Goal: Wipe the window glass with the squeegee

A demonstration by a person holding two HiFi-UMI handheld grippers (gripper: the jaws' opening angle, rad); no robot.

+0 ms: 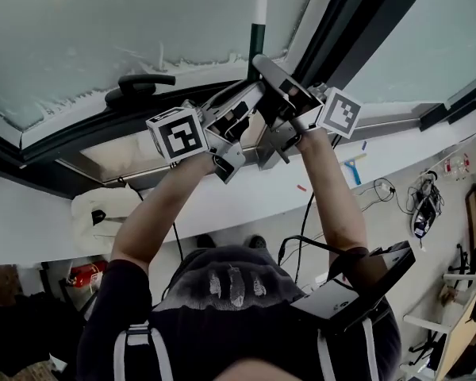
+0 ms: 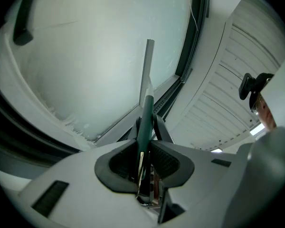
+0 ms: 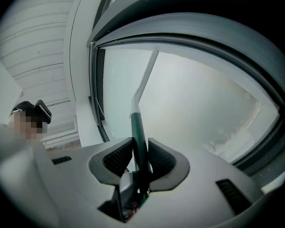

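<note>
Both grippers clamped on one squeegee (image 1: 257, 44), held up against the window glass (image 1: 95, 30).

My left gripper (image 2: 145, 144) has its jaws pressed tight on the dark green handle, and my right gripper (image 3: 139, 156) pinches the same handle just beside it. The handle runs up from top centre of the head view into a white neck that meets the frosted pane. A black window handle (image 1: 140, 86) sits at the upper left, near the foamy lower edge of the glass.

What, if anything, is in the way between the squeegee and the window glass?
Nothing visible. Both the left gripper and right gripper have their jaws shut on the squeegee, whose head reaches over the window glass. The black window handle sits off to the left.
</note>
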